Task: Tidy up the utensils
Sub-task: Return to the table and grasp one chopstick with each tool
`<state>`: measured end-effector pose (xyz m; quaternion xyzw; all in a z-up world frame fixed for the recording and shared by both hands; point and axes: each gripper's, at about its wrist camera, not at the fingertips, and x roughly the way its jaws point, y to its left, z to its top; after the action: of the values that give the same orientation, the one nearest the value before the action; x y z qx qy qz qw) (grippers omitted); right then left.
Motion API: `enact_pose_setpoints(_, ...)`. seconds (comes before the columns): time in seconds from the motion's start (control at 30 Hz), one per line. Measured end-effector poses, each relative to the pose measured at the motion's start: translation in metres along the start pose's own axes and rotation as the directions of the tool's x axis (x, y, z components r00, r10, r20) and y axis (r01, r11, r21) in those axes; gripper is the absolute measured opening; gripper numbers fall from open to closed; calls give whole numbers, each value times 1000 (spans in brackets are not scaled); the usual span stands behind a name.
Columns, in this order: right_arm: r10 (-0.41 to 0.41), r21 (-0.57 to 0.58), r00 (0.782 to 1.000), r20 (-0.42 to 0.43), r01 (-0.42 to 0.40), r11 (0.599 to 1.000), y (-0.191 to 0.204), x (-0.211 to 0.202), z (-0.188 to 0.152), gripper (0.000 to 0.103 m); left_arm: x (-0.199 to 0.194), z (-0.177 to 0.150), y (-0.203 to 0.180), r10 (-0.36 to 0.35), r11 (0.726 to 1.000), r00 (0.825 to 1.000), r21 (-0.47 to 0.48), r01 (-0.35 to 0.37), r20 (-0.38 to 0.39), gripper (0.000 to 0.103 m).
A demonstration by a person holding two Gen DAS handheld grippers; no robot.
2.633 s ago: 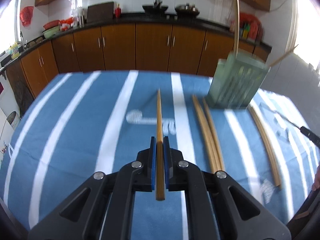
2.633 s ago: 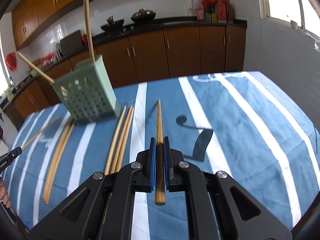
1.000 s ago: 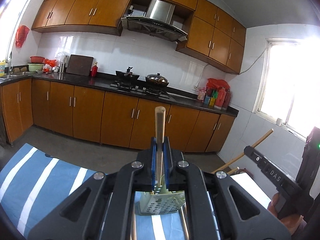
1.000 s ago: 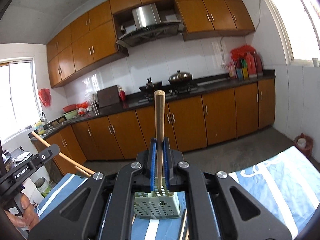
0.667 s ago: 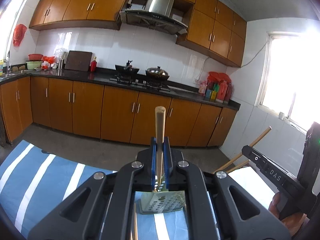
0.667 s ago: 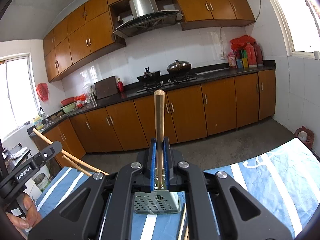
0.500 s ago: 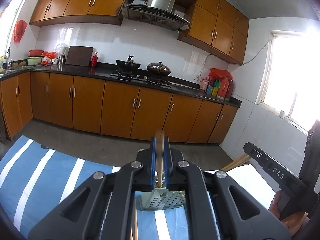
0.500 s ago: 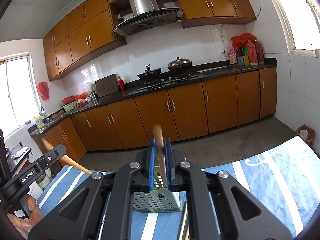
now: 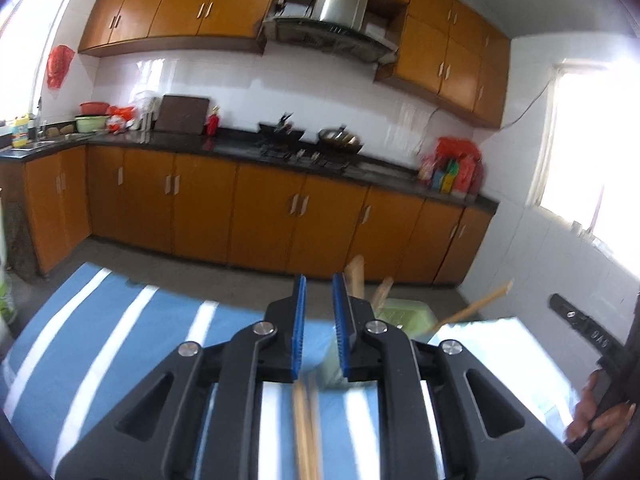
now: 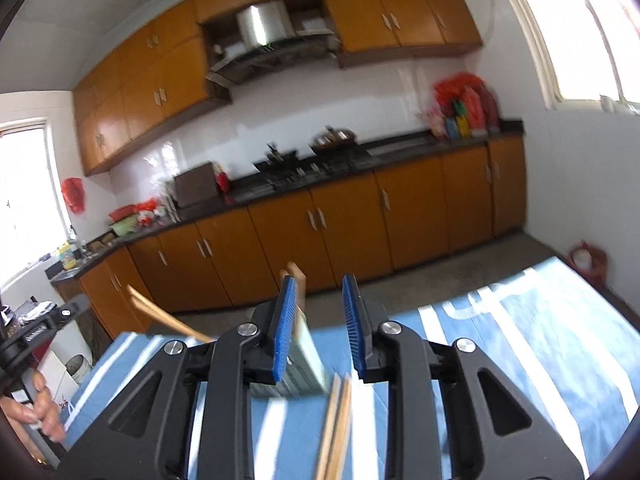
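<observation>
My left gripper point(image 9: 317, 312) is open and empty, its blue pads apart. Just right of it the green utensil basket point(image 9: 402, 311) stands on the striped cloth, with chopstick tops point(image 9: 355, 276) sticking up out of it. My right gripper point(image 10: 320, 316) is open and empty too. The same basket point(image 10: 306, 364) shows between and below its fingers, with a chopstick top point(image 10: 297, 276) behind the left pad and another chopstick point(image 10: 160, 314) leaning out to the left. Loose chopsticks point(image 9: 306, 428) lie on the cloth in front of the basket; they also show in the right wrist view point(image 10: 338, 428).
The blue and white striped tablecloth point(image 9: 120, 340) covers the table. The other hand-held gripper and the person's hand show at the frame edges point(image 9: 600, 360) point(image 10: 36, 360). Kitchen cabinets point(image 9: 260, 208) and a counter stand behind.
Both grippers opened and let go of their chopsticks, which now stand in the basket. Both views have tilted and shifted sideways off the basket.
</observation>
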<state>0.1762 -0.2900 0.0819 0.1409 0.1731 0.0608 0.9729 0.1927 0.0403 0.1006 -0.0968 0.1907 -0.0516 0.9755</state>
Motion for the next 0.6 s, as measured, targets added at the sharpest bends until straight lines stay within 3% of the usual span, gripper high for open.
enact_pose_setpoints(0.13,-74,29,988,-137,79,996,-28,12,-42,25,10,-46,33,87,996,987,23,-85,-133,17)
enact_pose_setpoints(0.27,-98,41,949,-301,115,993,-42,36,-91,26,29,-92,57,141,989,951,9,-144,-277,17)
enact_pose_setpoints(0.37,-55,52,903,-426,85,995,-37,57,-129,25,37,-114,61,153,988,930,20,-155,-335,17)
enact_pose_setpoints(0.47,-37,28,874,-485,59,998,-22,67,-155,25,40,-134,59,148,989,914,35,-146,-377,17)
enact_pose_setpoints(0.6,-30,-4,856,-517,33,999,-6,74,-172,23,45,-143,56,139,990,903,48,-131,-407,17)
